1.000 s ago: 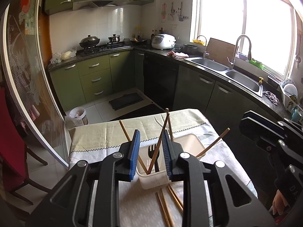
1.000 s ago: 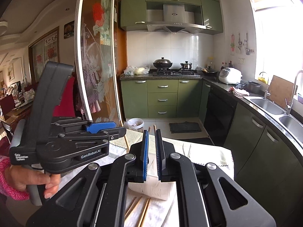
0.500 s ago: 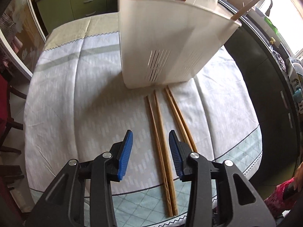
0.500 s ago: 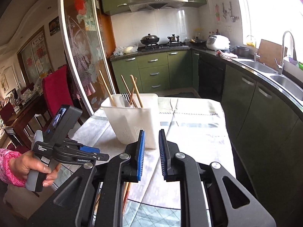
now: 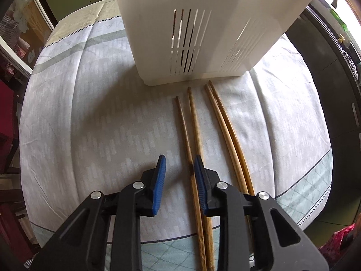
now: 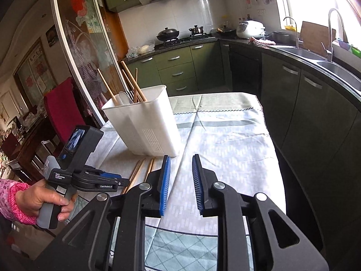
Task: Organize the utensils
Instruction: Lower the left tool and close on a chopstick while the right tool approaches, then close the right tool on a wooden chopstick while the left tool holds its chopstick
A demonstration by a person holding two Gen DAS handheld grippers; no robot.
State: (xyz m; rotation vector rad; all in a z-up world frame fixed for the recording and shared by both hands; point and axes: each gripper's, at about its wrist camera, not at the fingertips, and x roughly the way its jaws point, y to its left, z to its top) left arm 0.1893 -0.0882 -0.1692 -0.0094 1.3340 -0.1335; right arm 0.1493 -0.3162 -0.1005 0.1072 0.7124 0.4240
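A white slotted utensil holder (image 5: 203,29) stands on the clothed table and holds chopsticks and a spoon (image 6: 126,97). Several wooden chopsticks (image 5: 191,126) lie on the cloth in front of it, in two pairs. My left gripper (image 5: 179,171) is open, low over the left pair, with one chopstick between its blue pads. My right gripper (image 6: 180,176) is open and empty, above the cloth to the right of the holder (image 6: 144,122). The left gripper also shows in the right wrist view (image 6: 117,180).
The table (image 6: 230,135) has a pale patterned cloth and ends near dark green kitchen cabinets (image 6: 315,103) on the right. A glass sliding door (image 6: 85,52) and a red chair (image 6: 63,106) stand to the left.
My left gripper dropped from above the holder to the loose chopsticks and closed in on the left pair. My right gripper opened wider and tilted down towards the table.
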